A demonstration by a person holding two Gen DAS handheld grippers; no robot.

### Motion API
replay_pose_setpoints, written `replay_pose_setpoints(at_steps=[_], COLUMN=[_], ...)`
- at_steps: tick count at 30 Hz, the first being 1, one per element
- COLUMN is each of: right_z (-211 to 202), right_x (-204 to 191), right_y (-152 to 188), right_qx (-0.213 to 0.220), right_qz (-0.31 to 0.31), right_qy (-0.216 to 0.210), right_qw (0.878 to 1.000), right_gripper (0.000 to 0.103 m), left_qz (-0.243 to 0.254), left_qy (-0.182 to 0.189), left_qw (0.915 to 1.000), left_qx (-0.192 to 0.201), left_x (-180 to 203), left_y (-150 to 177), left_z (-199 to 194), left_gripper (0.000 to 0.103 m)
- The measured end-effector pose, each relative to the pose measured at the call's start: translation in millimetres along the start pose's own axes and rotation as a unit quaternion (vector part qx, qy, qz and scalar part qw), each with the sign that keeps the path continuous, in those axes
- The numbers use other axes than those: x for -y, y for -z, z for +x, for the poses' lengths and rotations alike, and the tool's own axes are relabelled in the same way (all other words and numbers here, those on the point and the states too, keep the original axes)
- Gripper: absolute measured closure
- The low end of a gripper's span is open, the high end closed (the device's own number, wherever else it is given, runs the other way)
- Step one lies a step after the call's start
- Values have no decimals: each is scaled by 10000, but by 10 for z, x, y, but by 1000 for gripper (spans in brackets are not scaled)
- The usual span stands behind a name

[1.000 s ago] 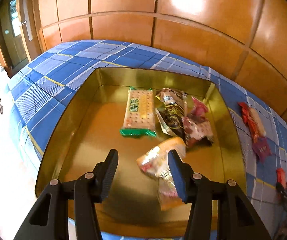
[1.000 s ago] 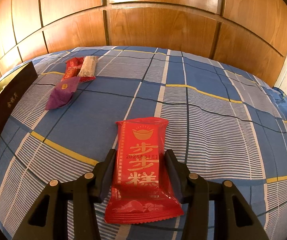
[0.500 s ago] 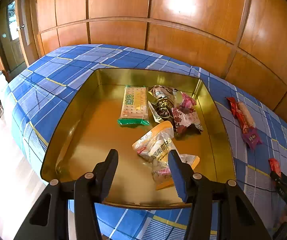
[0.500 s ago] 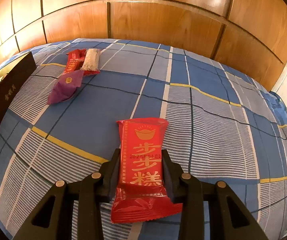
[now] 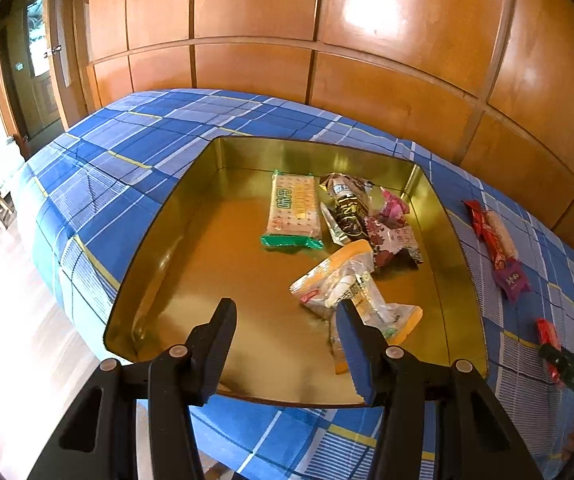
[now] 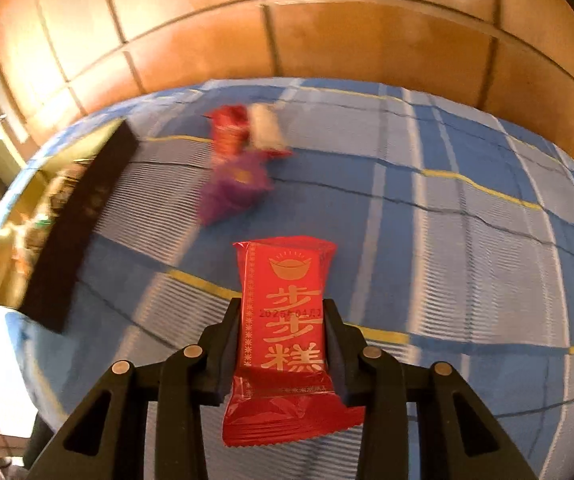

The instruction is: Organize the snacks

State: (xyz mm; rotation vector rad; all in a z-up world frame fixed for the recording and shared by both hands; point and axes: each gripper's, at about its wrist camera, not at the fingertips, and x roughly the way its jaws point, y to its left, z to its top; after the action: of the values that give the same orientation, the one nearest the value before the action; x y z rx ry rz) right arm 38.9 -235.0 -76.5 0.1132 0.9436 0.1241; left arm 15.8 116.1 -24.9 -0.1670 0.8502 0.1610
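Wood panelling backs a plaid bed where the right gripper, jaws clenched on a red packet, should carry it level to the gold tin near the bed's left edge, probably past the empty, parted left gripper.

A gold rectangular metal tin is set on the blue plaid bed; wrapped snacks are gathered in its right half, and three more packets are laid right of it

Left hand-held gripper: black plastic, blue pads, silver screws. Right hand-held gripper: same black frame.
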Motion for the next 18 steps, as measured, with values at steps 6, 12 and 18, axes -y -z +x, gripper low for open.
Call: replay_pose_setpoints(at_steps=[6, 12, 18], right_z=[-62, -105, -50], right_x=[-462, -985, -1544], right_y=[-162, -341, -542], right_qx=[72, 70, -57], right_qz=[-357, -785, -1153], right_qy=[-517, -976, -1227], right_qw=[9980, 9921, 9857], right_gripper=[65, 65, 65], left_qz=[-81, -127, -171], left_qy=[-48, -83, -117], left_qw=[10000, 9999, 9998], left_qx=[-7, -4, 5], left_x=[-82, -131, -189], left_y=[29, 48, 57], left_z=[4, 11, 15], left_gripper=[50, 50, 50])
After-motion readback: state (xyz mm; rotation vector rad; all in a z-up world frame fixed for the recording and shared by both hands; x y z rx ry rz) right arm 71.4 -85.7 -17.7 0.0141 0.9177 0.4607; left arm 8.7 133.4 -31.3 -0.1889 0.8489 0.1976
